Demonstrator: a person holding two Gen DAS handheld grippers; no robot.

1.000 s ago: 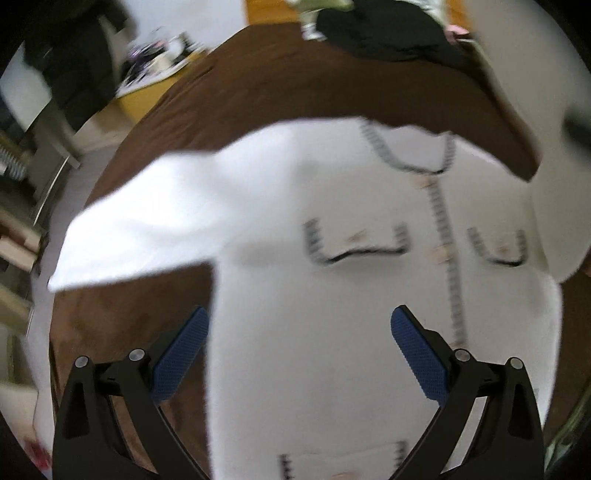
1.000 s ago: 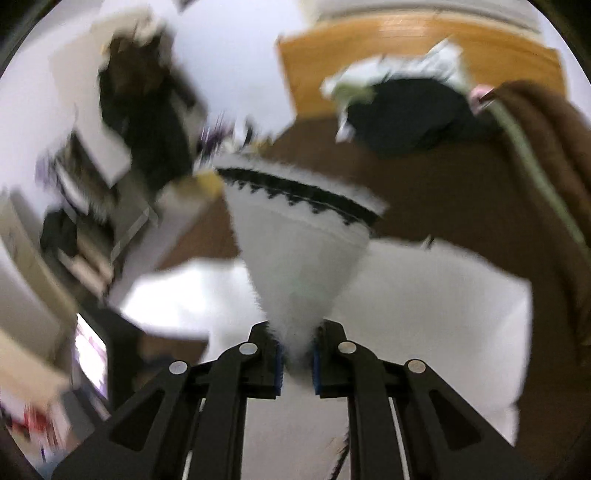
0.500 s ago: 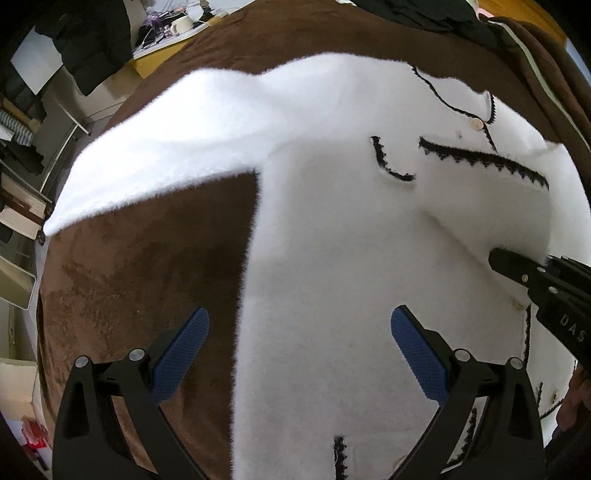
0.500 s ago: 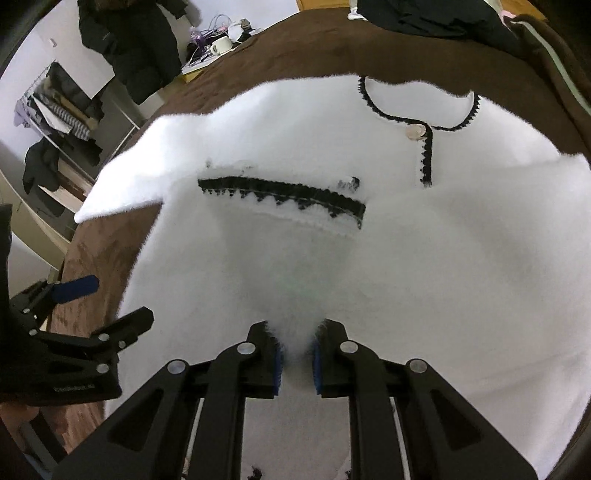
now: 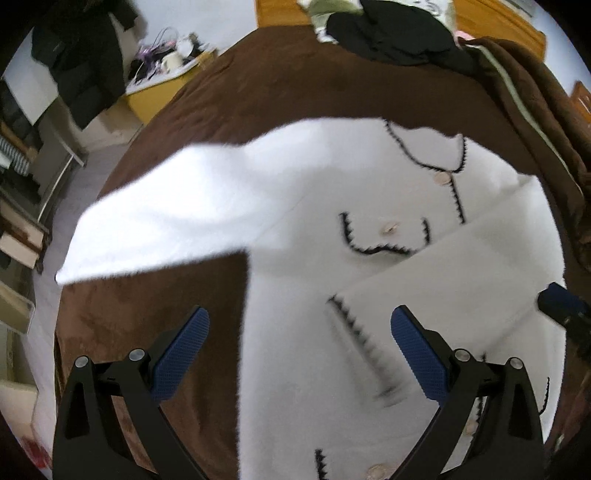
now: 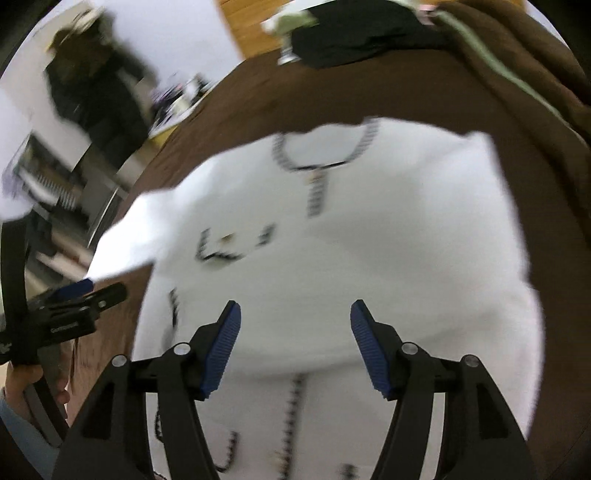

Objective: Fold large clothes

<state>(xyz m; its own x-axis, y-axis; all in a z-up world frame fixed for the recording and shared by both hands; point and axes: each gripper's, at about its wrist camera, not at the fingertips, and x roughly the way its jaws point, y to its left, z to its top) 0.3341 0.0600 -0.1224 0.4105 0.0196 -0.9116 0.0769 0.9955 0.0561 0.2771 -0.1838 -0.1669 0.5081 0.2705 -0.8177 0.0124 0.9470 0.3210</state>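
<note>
A white fluffy cardigan [image 5: 303,280] with black zigzag trim lies face up on a brown bed cover [image 5: 295,92]. One sleeve [image 5: 454,273] is folded across the chest, its black-trimmed cuff near the middle. The other sleeve [image 5: 173,221] stretches out to the left. My left gripper [image 5: 299,343] is open and empty above the cardigan's lower left side. My right gripper [image 6: 295,343] is open and empty above the cardigan [image 6: 351,240]. The left gripper [image 6: 70,306] shows at the left edge of the right wrist view.
Dark clothes [image 5: 399,33] are piled at the bed's far end. A folded brown blanket with a pale stripe [image 5: 532,103] lies along the right. A dark coat [image 5: 92,62] hangs at the far left by a cluttered yellow desk [image 5: 162,85].
My right gripper carried the sleeve across the chest, let it go and opened. Both grippers have pulled back from the cardigan.
</note>
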